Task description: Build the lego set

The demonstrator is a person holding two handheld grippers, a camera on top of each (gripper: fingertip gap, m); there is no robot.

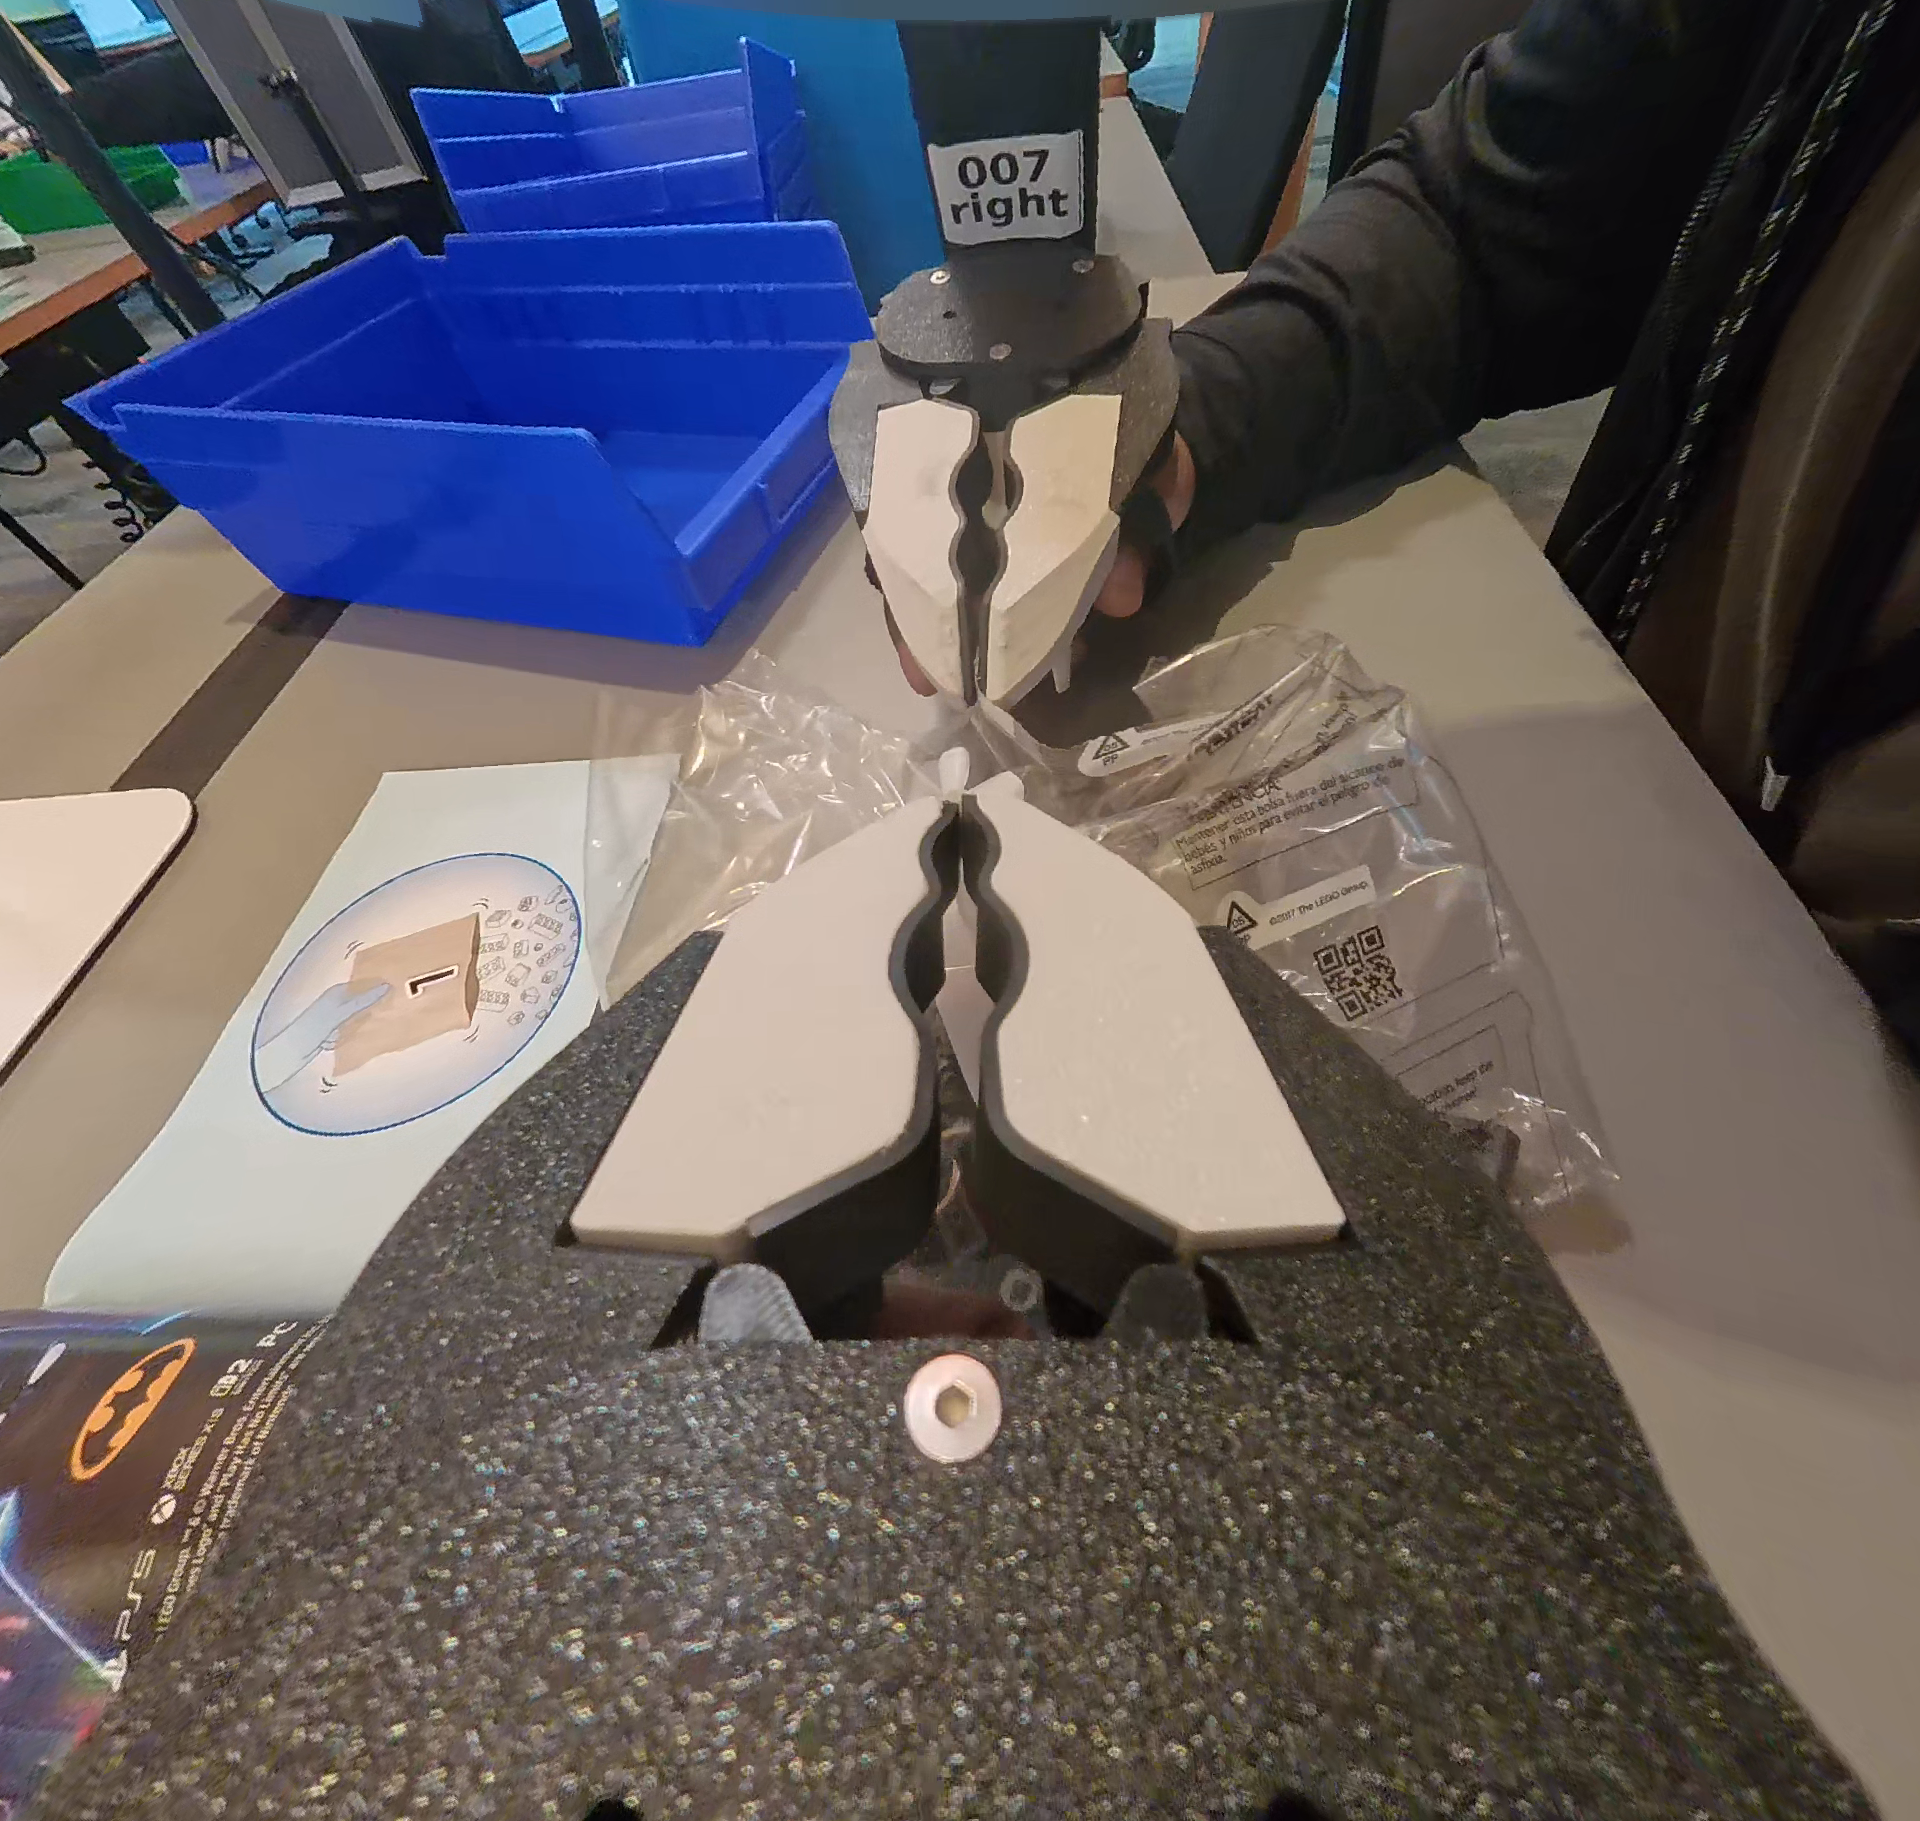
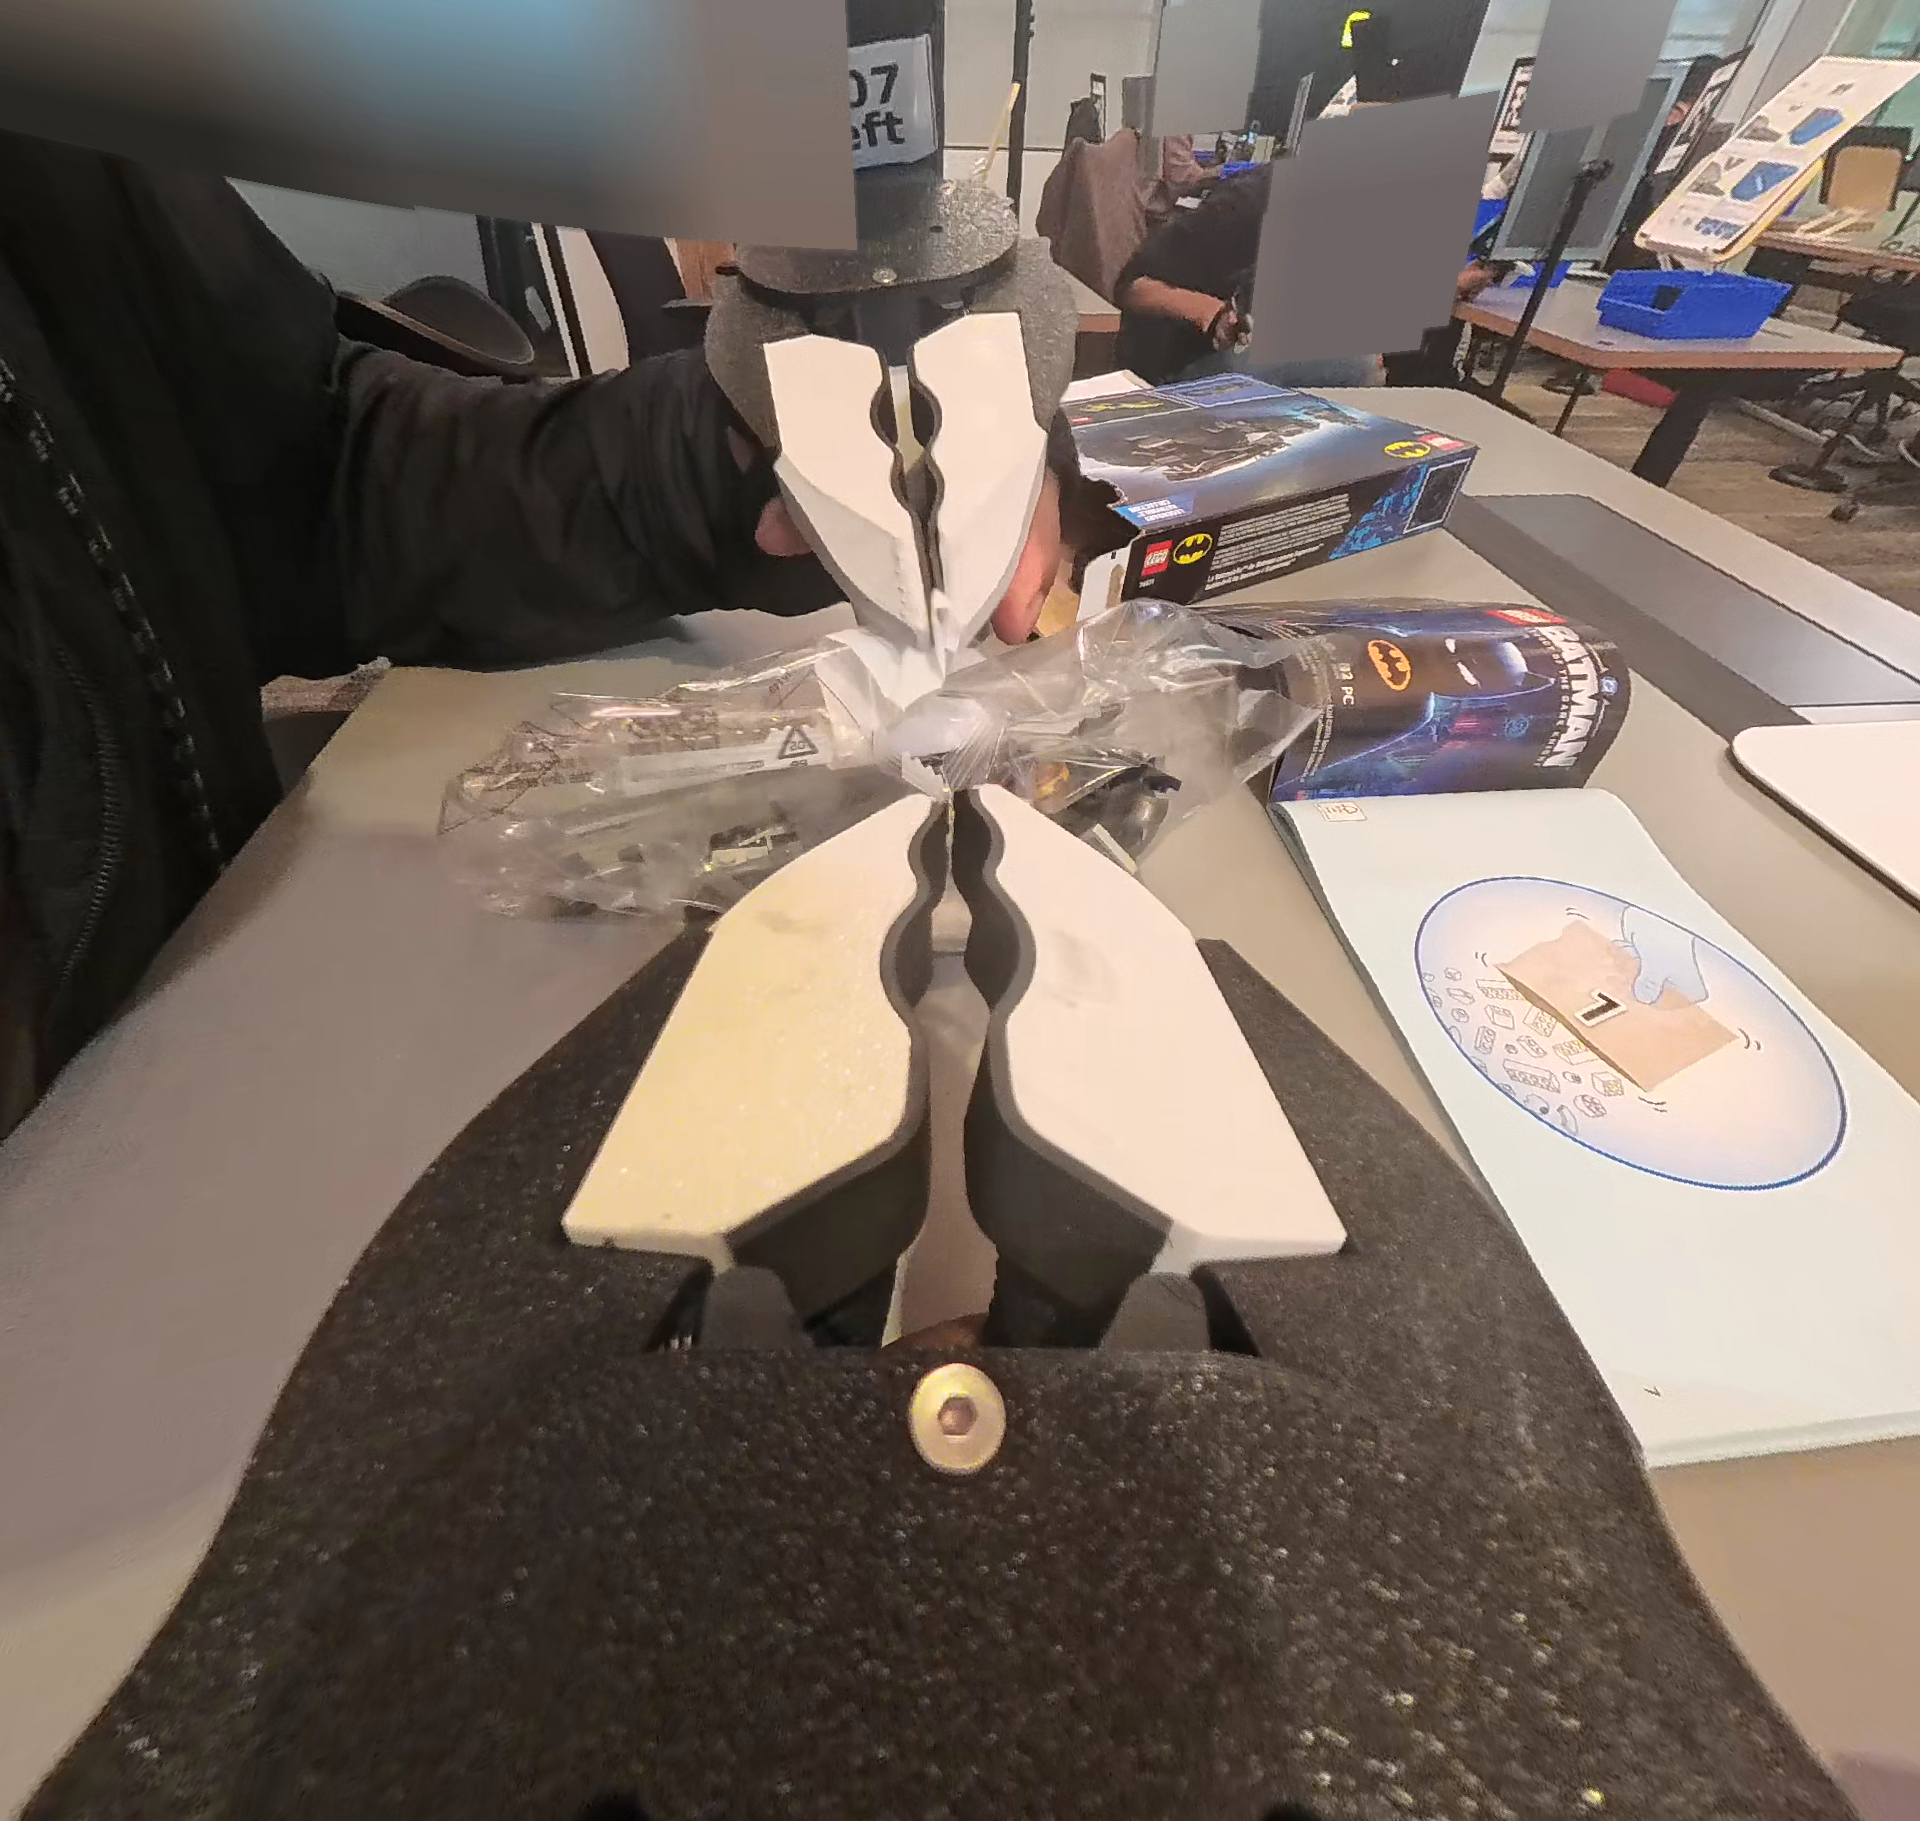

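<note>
In the left wrist view, my left tool (image 1: 960, 803) is closed tight on a pinch of the clear plastic bag (image 1: 1299, 867), which lies crumpled on the grey surface (image 1: 1662, 732). My right tool (image 1: 975, 696) faces it, also clamped on the bag. A blue bin (image 1: 468, 441) sits behind, a pale booklet (image 1: 343, 992) to the left. In the right wrist view, my right tool (image 2: 951, 803) grips the bag (image 2: 644, 784) with small dark parts inside, near the dark printed boxes (image 2: 1455, 691).
</note>
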